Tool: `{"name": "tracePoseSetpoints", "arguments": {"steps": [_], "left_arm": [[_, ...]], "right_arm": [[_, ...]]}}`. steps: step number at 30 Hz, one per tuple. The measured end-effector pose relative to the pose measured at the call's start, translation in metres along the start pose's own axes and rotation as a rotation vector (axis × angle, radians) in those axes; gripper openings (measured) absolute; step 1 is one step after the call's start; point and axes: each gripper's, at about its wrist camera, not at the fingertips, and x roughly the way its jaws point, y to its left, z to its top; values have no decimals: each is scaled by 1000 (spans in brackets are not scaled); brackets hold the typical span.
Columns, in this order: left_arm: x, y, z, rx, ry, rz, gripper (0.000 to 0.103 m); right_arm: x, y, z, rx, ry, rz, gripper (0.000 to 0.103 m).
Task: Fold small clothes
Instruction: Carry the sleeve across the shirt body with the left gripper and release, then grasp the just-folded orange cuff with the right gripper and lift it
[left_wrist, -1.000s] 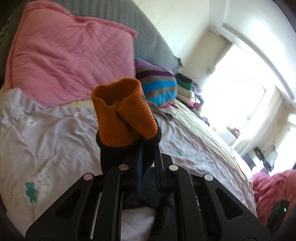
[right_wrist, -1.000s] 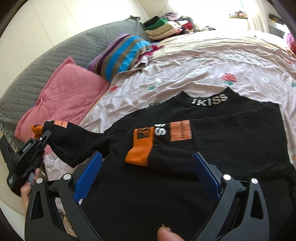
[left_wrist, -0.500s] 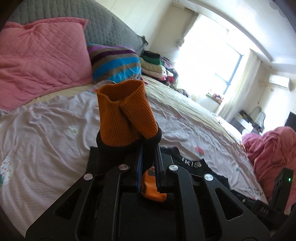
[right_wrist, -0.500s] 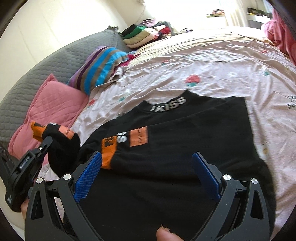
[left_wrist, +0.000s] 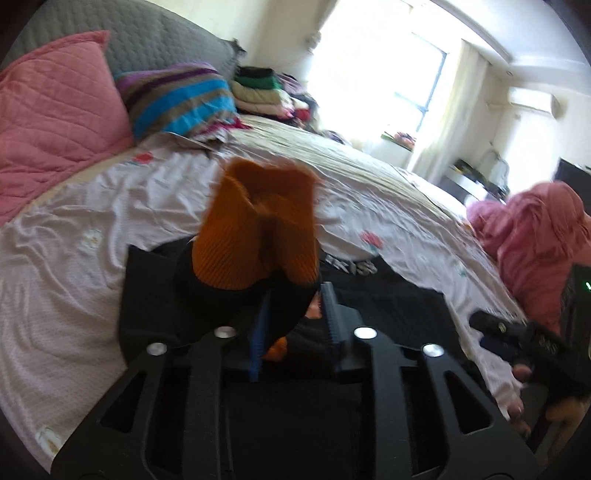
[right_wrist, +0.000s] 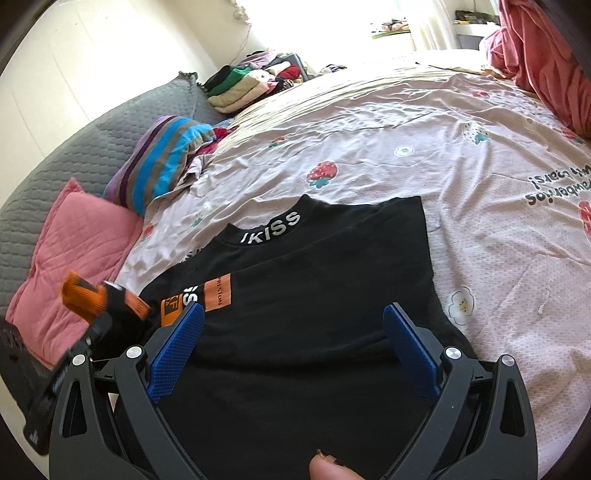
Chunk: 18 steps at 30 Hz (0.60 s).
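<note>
Black top (right_wrist: 314, 295), collar lettering (reads "KISS") (right_wrist: 271, 229)

Blurred orange cuff (left_wrist: 258, 229) (sleeve end)

Both grippers are the same build – the left gripper (left_wrist: 295, 325) and right gripper (right_wrist: 293, 354) have matte black plastic arms with triangular cutouts and round silver screws at the joints. The fingers (right_wrist: 177, 347) carry blue textured pads – crosshatched. A fingertip (right_wrist: 327, 469) shows at the base of the right one.
</note>
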Motion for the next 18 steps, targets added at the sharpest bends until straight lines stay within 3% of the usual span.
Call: {"name": "tracePoseSetpoints", "arguments": {"steps": [4,8,18], "left_arm": [[-6,-11,-1,40,13,-64,42],[-19,-7,5,70,-27,-50,51],[-22,59,11,-39,-39,161,70]], "right_arm": [[5,1,-2,-1,23,11,97],[14,12,-9,-17,69,46,97],[59,65,-28,-33,257,229,96]]}}
